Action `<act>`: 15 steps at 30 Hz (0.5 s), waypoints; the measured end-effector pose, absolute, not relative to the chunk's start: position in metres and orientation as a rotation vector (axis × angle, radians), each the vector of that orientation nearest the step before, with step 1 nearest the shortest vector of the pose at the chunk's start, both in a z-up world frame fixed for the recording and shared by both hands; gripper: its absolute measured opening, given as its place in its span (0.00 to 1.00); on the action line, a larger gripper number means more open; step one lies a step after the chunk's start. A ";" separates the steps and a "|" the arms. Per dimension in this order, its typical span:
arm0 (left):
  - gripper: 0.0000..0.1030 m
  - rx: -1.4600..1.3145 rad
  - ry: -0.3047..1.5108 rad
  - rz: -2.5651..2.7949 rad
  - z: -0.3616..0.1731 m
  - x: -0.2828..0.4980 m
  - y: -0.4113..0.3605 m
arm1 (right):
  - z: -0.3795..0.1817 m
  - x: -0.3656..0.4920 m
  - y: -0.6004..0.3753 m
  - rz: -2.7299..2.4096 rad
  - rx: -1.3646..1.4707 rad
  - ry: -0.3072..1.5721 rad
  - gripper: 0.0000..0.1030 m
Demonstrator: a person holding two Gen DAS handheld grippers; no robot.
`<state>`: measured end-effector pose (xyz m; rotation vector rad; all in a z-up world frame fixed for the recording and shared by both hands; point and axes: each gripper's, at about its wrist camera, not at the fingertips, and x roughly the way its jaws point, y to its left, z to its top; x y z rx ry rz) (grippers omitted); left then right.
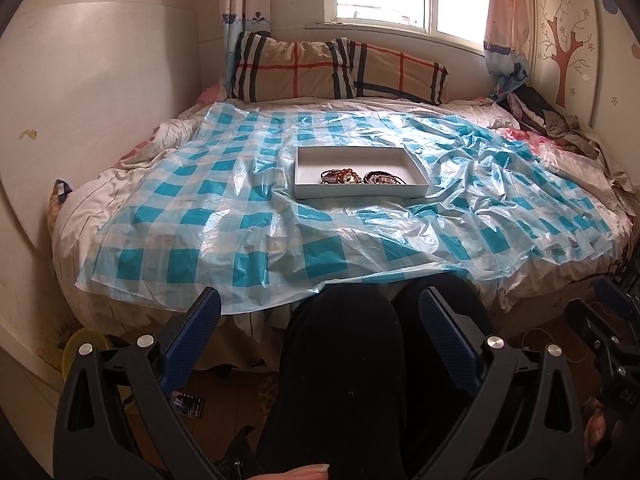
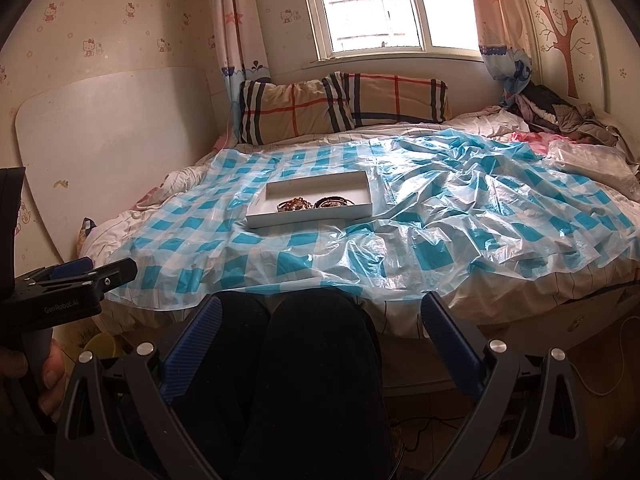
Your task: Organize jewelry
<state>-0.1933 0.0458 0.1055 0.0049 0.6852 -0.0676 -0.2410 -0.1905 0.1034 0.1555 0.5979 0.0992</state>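
A shallow white tray (image 1: pixel 312 193) (image 2: pixel 264 222) rests in the middle of the bed on a blue-and-white checked plastic sheet (image 1: pixel 248 224) (image 2: pixel 460 216). Beaded bracelets and dark bangles (image 1: pixel 360 177) (image 2: pixel 316 203) lie bunched along its near side. My left gripper (image 1: pixel 320 312) is open and holds nothing, hanging above a person's dark-trousered knees short of the bed's edge. My right gripper (image 2: pixel 320 316) is likewise open and empty over the same knees. The left gripper also shows from the side at the left of the right wrist view (image 2: pixel 86 274), well away from the tray.
Two plaid pillows (image 1: pixel 340 68) (image 2: pixel 344 104) lean under the window at the head of the bed. Crumpled clothes (image 1: pixel 560 120) (image 2: pixel 560 116) pile at the back right. A white board (image 2: pixel 112 140) leans on the left wall. A yellow tub (image 1: pixel 82 346) sits on the floor.
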 end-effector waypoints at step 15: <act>0.93 0.006 0.686 -0.069 0.104 -0.194 0.043 | 0.104 -0.241 -0.189 0.098 0.154 0.599 0.93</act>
